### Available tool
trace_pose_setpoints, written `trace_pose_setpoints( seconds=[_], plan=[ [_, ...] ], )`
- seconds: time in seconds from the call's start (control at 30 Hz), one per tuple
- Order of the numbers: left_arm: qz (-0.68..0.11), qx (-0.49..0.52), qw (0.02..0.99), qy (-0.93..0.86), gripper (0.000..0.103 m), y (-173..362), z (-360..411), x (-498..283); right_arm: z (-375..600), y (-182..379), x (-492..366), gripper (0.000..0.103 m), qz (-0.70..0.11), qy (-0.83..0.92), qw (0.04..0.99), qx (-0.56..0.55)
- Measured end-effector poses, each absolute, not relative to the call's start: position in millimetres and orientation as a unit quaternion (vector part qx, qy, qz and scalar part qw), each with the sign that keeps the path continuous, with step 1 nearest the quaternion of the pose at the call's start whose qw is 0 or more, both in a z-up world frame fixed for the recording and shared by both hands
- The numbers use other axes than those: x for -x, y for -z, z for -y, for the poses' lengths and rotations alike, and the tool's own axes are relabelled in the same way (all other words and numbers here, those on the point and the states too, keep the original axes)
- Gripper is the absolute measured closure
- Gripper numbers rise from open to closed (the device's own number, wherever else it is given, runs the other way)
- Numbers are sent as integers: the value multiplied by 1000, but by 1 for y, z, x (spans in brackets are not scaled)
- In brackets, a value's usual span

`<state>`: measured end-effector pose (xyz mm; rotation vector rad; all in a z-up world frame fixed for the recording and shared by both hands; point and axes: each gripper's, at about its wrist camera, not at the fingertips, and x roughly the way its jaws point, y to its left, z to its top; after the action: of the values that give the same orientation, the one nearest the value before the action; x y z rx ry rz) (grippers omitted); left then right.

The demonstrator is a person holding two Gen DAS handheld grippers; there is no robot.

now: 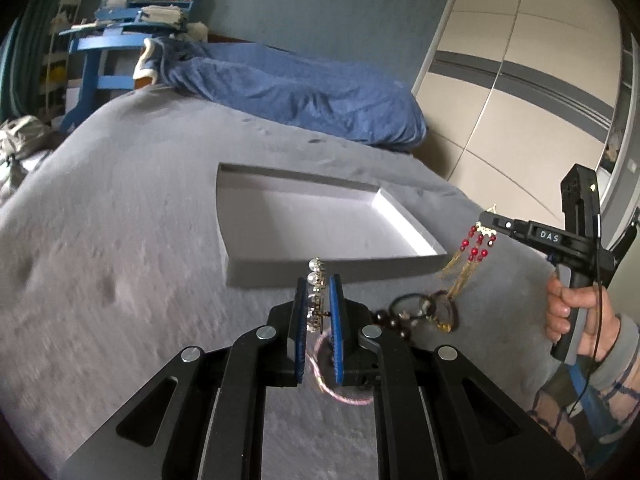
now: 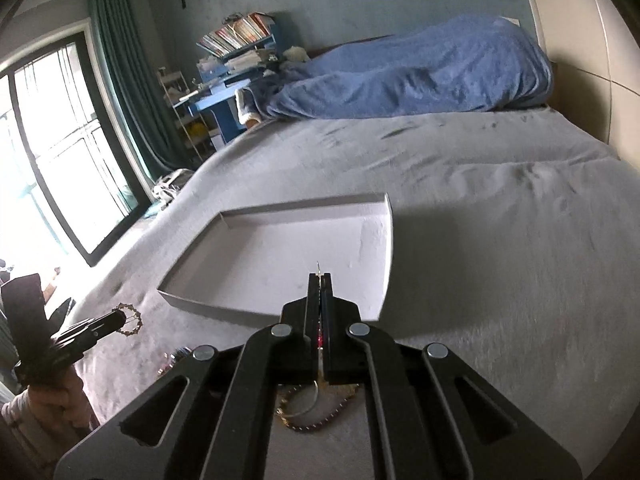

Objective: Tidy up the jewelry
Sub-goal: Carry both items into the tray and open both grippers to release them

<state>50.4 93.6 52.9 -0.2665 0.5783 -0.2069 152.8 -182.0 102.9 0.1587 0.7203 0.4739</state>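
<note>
My left gripper [image 1: 318,280] is shut on a pearl and gold bracelet [image 1: 315,280], held above the grey bed just short of the shallow white tray [image 1: 408,228]. In the right wrist view it shows at the left [image 2: 120,318] with the bracelet ring [image 2: 132,320]. My right gripper [image 2: 319,278] is shut on a red-beaded earring with gold tassels [image 1: 478,246], held in the air by the tray's near right corner [image 2: 384,280]. A pile of jewelry lies on the bed: dark beads and rings [image 1: 420,312], a pink cord [image 1: 332,384], gold chains [image 2: 316,408].
A grey bed cover [image 1: 120,240] carries the tray. A blue duvet [image 1: 300,88] is heaped at the far end. A blue desk with books [image 1: 120,28] stands beyond the bed. A wardrobe [image 1: 520,80] is on the right, a window [image 2: 52,140] on the left.
</note>
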Motion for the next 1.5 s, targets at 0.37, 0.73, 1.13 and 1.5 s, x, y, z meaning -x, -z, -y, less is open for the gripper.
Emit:
trace_pose_setpoints(
  seconds=[0.37,0.73,1.13,1.5],
  plan=[
    [-272,97,953,92,92,-89,-87,-94,158,-140,-187,102,-318,-240,915,-60],
    [-325,69,941,68,92,-69,-79,-157,130,-96,-226,102,-379,-222,898,-30],
    [-374,47,925,48,68,-28,-74,-167,125,-44,-231,102,-439,-204,875,-17],
    [-328,59,942,35,29,-32,-82,-121,154,-53,-203,61,-398,-189,897,-34]
  ],
)
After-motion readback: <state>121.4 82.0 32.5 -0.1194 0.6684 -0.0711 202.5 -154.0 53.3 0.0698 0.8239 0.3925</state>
